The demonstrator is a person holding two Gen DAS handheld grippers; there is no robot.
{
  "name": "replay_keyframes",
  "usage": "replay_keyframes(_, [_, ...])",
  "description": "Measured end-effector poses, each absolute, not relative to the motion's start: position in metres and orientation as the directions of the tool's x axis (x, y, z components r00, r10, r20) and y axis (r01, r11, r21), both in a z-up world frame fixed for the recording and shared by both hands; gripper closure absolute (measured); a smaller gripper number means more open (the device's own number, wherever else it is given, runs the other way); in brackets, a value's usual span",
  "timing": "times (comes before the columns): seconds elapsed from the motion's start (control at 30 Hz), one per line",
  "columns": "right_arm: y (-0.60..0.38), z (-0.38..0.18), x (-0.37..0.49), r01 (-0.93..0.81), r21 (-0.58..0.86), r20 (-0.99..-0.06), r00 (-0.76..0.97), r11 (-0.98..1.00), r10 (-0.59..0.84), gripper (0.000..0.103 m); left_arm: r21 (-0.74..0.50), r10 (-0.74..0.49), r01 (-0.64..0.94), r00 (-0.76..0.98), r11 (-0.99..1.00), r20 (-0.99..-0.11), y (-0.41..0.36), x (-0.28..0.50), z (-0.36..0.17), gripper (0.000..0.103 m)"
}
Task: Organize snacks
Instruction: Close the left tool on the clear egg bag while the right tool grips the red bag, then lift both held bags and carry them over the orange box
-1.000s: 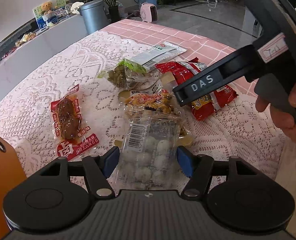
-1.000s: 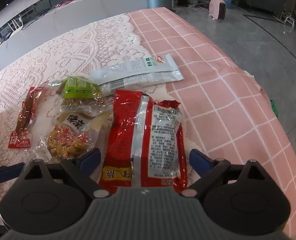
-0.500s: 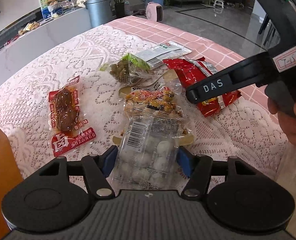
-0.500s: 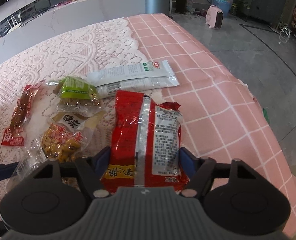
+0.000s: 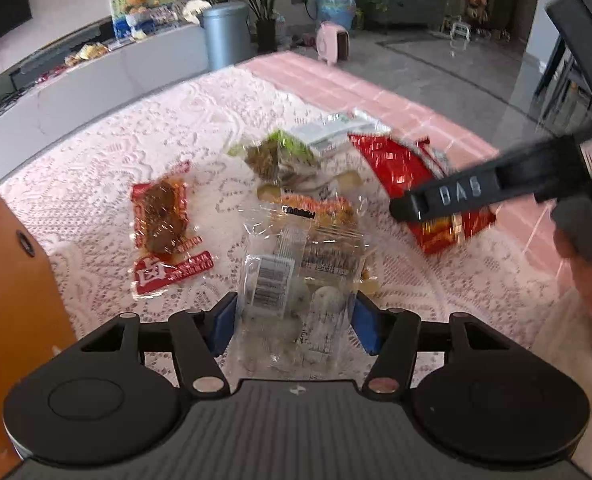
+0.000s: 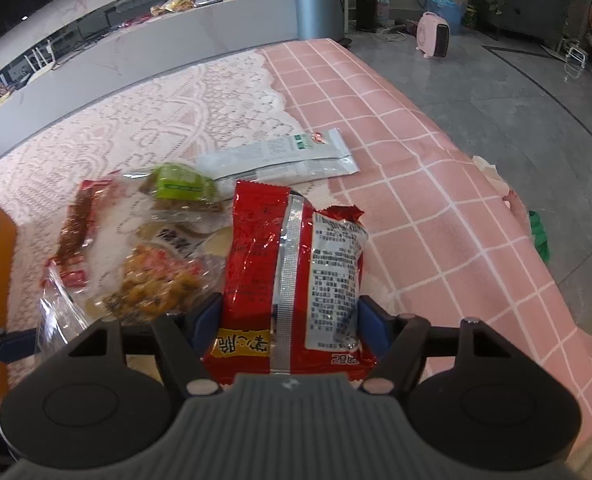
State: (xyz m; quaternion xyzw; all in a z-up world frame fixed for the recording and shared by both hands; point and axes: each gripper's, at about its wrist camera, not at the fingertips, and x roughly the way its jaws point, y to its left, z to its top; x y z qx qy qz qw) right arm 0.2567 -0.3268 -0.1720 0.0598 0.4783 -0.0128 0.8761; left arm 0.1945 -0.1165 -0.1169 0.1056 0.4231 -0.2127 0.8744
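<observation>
The left hand-held gripper (image 5: 294, 322) had just been closing, and its blue pads pinched a clear packet of pale round snacks (image 5: 296, 300) above the lace-covered tabletop (image 5: 96, 152). The right hand-held gripper (image 6: 292, 320) clamped the near end of a red snack bag (image 6: 292, 264), beside the other packets.

I read "DAS" in pale letters on the black arm of the right gripper (image 5: 459, 194). The red snack bag (image 6: 292, 276) shows "62" beside Chinese characters I can't make out. A barcode sits on the clear packet (image 5: 296, 300).
</observation>
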Motion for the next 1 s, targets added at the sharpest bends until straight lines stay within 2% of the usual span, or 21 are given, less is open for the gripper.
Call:
replay_keyframes(0.63, [-0.289, -0.117, 0.173, -0.02, 0.115, -0.78, 0.617, 0.993, 0.103, 0.033, -0.076, -0.332, 0.376, 0.684, 0.923, -0.649, -0.071, 0.136, -0.044, 0.037])
replay_keyframes(1.0, [-0.239, -0.073, 0.148, -0.181, 0.147, -0.71, 0.666, 0.972, 0.231, 0.033, -0.128, -0.254, 0.223, 0.757, 0.967, -0.602, -0.019, 0.123, 0.009, 0.037])
